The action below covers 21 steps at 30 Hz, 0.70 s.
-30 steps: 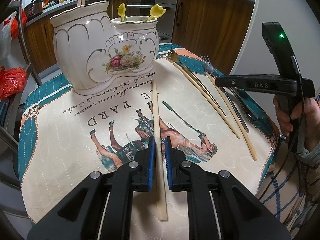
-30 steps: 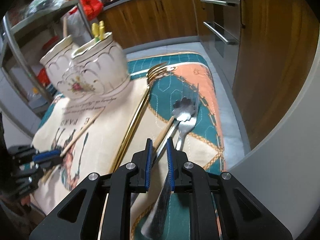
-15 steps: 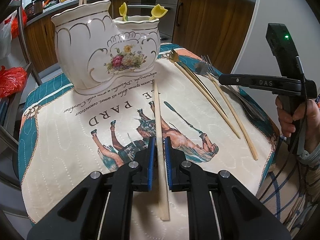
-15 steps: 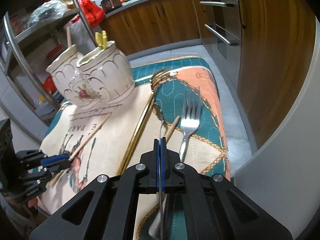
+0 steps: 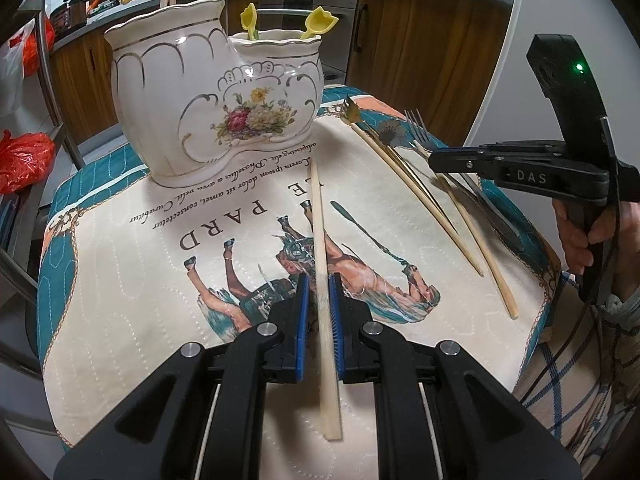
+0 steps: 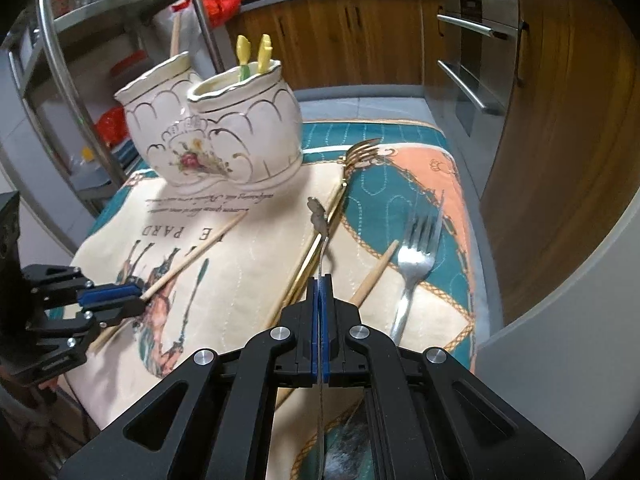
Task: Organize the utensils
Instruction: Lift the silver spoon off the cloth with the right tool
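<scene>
A white two-compartment ceramic holder (image 5: 216, 104) with a flower print stands at the far side of the placemat; it also shows in the right wrist view (image 6: 216, 136). Two yellow-tipped utensils (image 5: 320, 24) stand in its right compartment. My left gripper (image 5: 319, 292) is open, its blue pads either side of a wooden chopstick (image 5: 320, 236) lying on the mat. My right gripper (image 6: 322, 280) is shut on a thin flower-headed spoon (image 6: 318, 214), lifted off the mat. A gold fork (image 6: 352, 160), another chopstick (image 6: 374, 276) and a silver fork (image 6: 416, 252) lie on the mat.
The placemat (image 5: 132, 280) with a horse print covers a small table. Wooden cabinets and an oven (image 6: 472, 64) stand behind. A metal rack (image 6: 52, 60) and red bags (image 5: 22, 160) are at the left. The table edge drops off at the right.
My right gripper closed on the flower-headed spoon and raised it off the mat. My left gripper stayed around the chopstick and shifted slightly.
</scene>
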Each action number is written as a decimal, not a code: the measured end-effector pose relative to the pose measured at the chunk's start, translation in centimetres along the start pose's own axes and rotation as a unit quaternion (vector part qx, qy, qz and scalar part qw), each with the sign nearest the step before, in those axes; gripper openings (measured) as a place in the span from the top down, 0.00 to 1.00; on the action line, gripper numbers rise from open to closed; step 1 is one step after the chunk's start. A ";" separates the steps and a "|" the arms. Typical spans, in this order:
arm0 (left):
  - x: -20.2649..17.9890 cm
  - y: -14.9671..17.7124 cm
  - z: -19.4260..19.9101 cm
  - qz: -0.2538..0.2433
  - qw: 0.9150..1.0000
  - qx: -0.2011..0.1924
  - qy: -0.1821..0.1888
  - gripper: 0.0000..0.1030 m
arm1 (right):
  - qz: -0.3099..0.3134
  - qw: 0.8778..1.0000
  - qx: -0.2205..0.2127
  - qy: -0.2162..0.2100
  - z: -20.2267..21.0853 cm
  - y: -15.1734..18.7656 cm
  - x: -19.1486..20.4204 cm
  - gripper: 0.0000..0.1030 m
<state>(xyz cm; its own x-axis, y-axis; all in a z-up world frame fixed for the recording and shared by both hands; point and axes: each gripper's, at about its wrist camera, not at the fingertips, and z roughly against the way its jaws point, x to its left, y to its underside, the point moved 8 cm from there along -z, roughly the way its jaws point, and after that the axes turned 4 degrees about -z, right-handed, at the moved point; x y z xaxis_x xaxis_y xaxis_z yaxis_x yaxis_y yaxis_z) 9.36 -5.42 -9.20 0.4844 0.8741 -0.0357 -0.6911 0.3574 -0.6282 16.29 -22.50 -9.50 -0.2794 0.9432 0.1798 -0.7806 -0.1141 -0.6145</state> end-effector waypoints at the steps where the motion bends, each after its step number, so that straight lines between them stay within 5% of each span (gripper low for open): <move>1: 0.0 0.0 0.0 0.000 1.000 0.000 0.000 0.90 | 0.000 1.000 0.002 0.002 0.0 0.0 -0.1 0.97; 21: -0.5 0.2 -0.1 -0.016 1.000 0.018 -0.018 0.90 | 0.032 0.998 0.030 0.041 -2.3 -0.9 -0.3 0.84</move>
<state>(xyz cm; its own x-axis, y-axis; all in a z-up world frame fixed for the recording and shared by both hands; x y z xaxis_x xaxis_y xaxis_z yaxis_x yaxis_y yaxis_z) 9.08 -5.79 -9.37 0.4882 0.8727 0.0127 -0.6947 0.3973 -0.5997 18.34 -21.92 -10.78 -0.2841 0.9557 0.0768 -0.7961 -0.1905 -0.5744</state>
